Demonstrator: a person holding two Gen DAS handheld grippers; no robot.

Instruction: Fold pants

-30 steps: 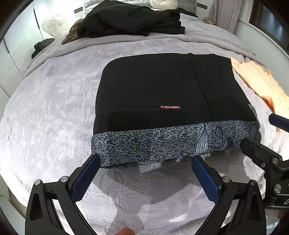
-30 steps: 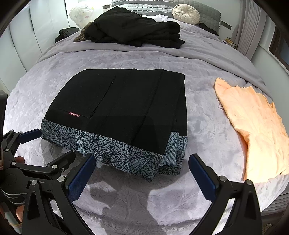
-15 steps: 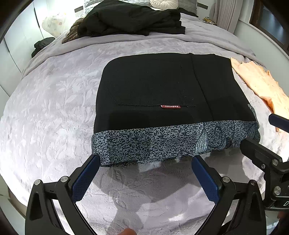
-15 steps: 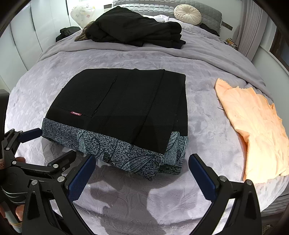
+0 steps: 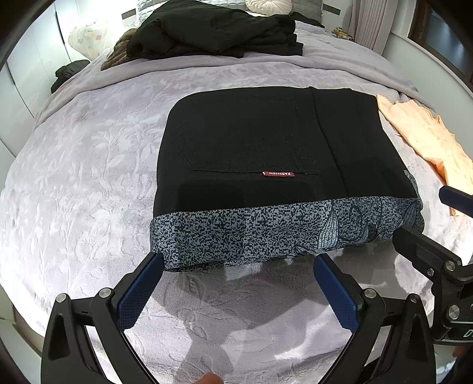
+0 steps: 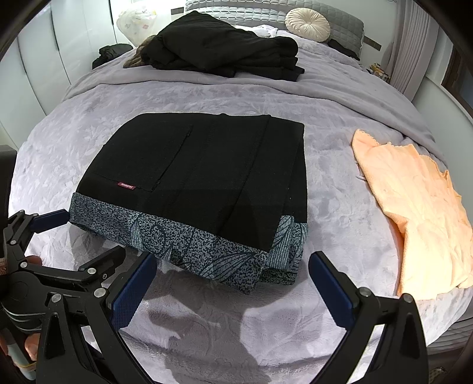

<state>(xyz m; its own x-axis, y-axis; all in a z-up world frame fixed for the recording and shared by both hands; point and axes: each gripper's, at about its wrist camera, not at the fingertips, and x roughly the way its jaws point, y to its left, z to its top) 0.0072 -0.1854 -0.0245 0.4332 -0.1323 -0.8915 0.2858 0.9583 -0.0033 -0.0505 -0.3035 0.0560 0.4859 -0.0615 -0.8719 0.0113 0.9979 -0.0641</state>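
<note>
The black pants [image 5: 266, 141] lie folded into a flat rectangle on the grey bed, with a blue-grey patterned band along the near edge and a small red label. They also show in the right wrist view [image 6: 207, 177]. My left gripper [image 5: 238, 265] is open and empty, just short of the patterned edge. My right gripper [image 6: 232, 265] is open and empty, in front of the pants' near right corner. The right gripper also shows at the right edge of the left wrist view [image 5: 425, 224], and the left gripper at the left of the right wrist view [image 6: 79, 236].
An orange cloth [image 6: 414, 212] lies to the right of the pants. A heap of black clothes [image 6: 218, 50] and a round cushion [image 6: 307, 23] sit at the far end of the bed. The bed's near edge [image 6: 443, 325] is close below the grippers.
Both grippers have barely moved, with only a slight shift of view. The pants lie as before.
</note>
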